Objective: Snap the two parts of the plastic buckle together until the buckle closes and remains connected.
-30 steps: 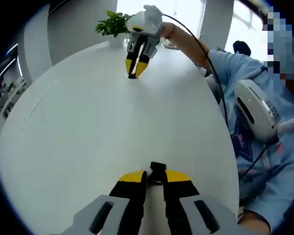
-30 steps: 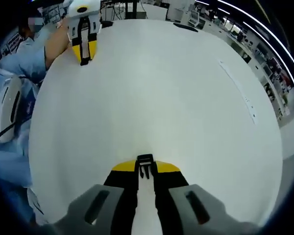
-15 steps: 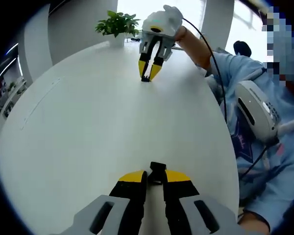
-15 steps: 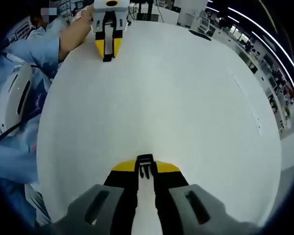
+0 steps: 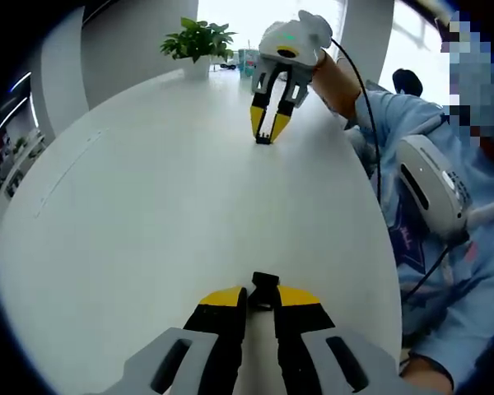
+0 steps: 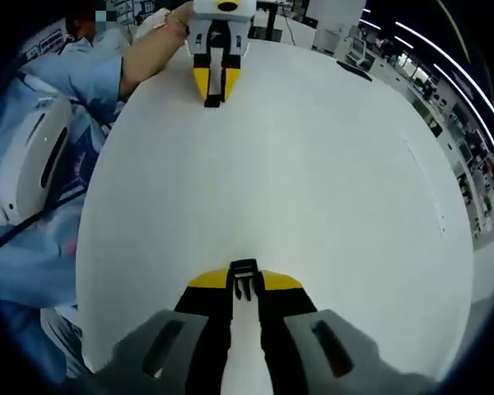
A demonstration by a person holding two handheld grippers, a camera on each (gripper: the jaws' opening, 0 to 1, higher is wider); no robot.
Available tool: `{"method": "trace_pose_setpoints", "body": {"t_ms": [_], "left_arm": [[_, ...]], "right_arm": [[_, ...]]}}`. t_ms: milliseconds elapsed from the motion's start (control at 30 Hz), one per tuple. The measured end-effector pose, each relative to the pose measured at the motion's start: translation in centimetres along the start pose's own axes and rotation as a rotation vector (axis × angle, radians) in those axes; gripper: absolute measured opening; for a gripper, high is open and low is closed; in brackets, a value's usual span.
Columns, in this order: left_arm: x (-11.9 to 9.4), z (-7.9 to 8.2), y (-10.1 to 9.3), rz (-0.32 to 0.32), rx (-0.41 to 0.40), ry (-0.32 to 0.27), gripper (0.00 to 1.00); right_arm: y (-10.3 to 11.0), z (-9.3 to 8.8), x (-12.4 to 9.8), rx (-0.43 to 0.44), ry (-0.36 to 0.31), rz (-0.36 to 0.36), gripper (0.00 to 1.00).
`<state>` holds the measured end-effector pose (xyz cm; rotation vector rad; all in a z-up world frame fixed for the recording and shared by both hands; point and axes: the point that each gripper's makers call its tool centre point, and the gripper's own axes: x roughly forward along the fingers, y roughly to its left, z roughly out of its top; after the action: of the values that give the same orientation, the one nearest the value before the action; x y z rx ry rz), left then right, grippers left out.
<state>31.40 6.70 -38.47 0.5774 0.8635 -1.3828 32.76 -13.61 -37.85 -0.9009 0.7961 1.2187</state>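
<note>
The buckle is in two black plastic halves, one in each gripper, well apart across the white bench. The pronged half (image 6: pixel 244 280) sits between the right gripper's (image 6: pixel 244 290) yellow-tipped jaws, which are closed on it; its thin prongs and centre guide point forward past the tips. The socket half (image 5: pixel 264 288) is pinched the same way by the left gripper (image 5: pixel 263 300), jaws closed on it, with only a short square end showing beyond the pads. Seen from the other side, the right gripper (image 5: pixel 269 132) hangs with its tips near the bench surface, and the left gripper (image 6: pixel 212 89) does likewise at the far edge.

The main risk, as I judge it, is misalignment: both halves are small, hard and smooth, held by narrow pads, so if the prongs meet the socket mouth tilted or rolled, a half may twist in its jaws or slip out onto the bench. Too shallow a push may leave the prongs unlatched, and the halves would part again. With little of the socket protruding, the jaw tips may also collide before the halves seat.

The bench is a rounded, matt white top, plain and glare-free. A person's light blue sleeve (image 5: pixel 395 107), a dark cable (image 5: pixel 370 140) and a white rounded device (image 5: pixel 432 185) lie along one side; a leafy potted plant (image 5: pixel 199 39) stands at the far end
</note>
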Motion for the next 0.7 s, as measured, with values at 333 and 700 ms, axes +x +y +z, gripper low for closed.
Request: {"method": "trace_pose_setpoints", "body": {"t_ms": [333, 700], "left_arm": [[0.0, 0.0, 0.0, -0.002, -0.001, -0.002, 0.12], [0.0, 0.0, 0.0, -0.005, -0.004, -0.005, 0.12]], "right_arm": [[1.2, 0.3, 0.1, -0.187, 0.006, 0.063, 0.11], [0.8, 0.4, 0.0, -0.181, -0.032, 0.047, 0.24]]}}
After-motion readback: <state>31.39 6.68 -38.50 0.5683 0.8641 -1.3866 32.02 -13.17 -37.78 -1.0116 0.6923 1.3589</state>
